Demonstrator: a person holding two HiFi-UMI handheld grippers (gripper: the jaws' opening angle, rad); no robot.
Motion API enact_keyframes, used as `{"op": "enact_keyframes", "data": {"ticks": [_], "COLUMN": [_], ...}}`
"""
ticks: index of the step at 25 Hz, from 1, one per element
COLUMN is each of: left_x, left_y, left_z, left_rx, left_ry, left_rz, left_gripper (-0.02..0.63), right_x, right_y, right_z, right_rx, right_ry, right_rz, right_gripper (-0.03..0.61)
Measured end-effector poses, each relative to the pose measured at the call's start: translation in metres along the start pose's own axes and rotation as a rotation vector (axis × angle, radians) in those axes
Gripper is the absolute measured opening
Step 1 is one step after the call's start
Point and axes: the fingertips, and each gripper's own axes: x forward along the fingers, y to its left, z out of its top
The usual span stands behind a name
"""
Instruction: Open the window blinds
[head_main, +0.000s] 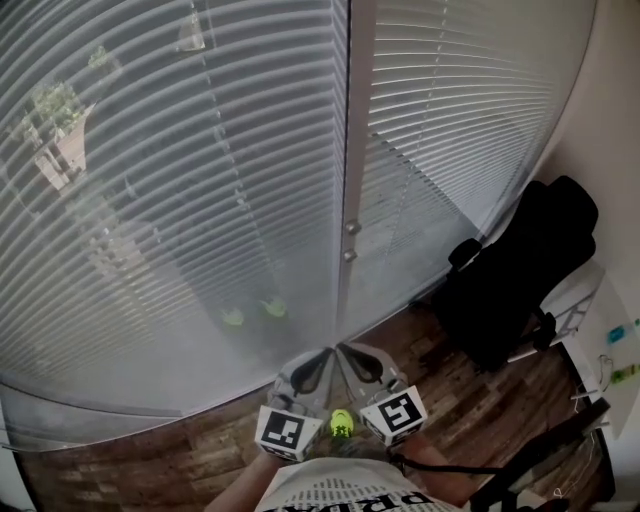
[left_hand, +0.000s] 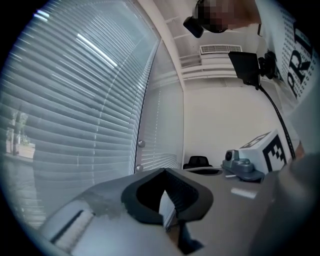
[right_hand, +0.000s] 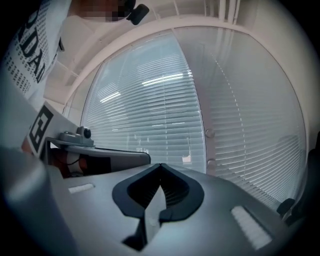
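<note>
White slatted blinds cover two windows: a wide one on the left (head_main: 180, 200) and a narrower one on the right (head_main: 450, 110). A white upright frame (head_main: 356, 120) with two small round knobs (head_main: 351, 242) stands between them. The slats lie close together, and only dim shapes show through. My left gripper (head_main: 323, 354) and right gripper (head_main: 341, 349) are side by side at the bottom centre, short of the frame's foot. Both point level at the window, shut and empty. The left gripper view shows its jaws (left_hand: 165, 171) tip to tip before the blinds (left_hand: 75, 110). The right gripper (right_hand: 160, 165) looks the same.
A black office chair (head_main: 520, 270) stands on the wooden floor (head_main: 470, 410) at the right, close to the narrower blind. A white desk edge (head_main: 610, 340) with small items lies at the far right. Two green spots (head_main: 252, 313) show low in the left blind.
</note>
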Motion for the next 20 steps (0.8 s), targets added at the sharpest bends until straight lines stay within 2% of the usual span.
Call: {"op": "enact_keyframes", "data": {"ticks": [3,7,9,13,20], "left_x": [0.009,0.012,0.014,0.015,0.024], "left_y": [0.005,0.015,0.024,0.04,0.067], "left_z": [0.011,0.004,0.005,-0.006,0.02], "left_rx": [-0.05,-0.031,-0.056,-0.026,-0.091], "left_ry": [-0.037,-0.008,-0.003,0.024,-0.097], "left_rz": [0.027,0.014,0.015,-0.05,-0.094], "left_gripper": [0.006,0.006,0.006,0.006,0.005], "right_x": [0.005,0.016,0.025,0.039,0.067], "right_y": [-0.007,-0.008,-0.008,-0.011,-0.011], "right_z": [-0.002,0.0,0.0,-0.003,0.013], "right_rx": [0.0,0.009,0.0,0.002,-0.065], "right_ry": [0.017,0.02,0.031,0.048,0.017], "right_rz": [0.003,-0.002,-0.005,-0.072,-0.144], "right_gripper": [0.008,0.008,0.008,0.008,0.008]}}
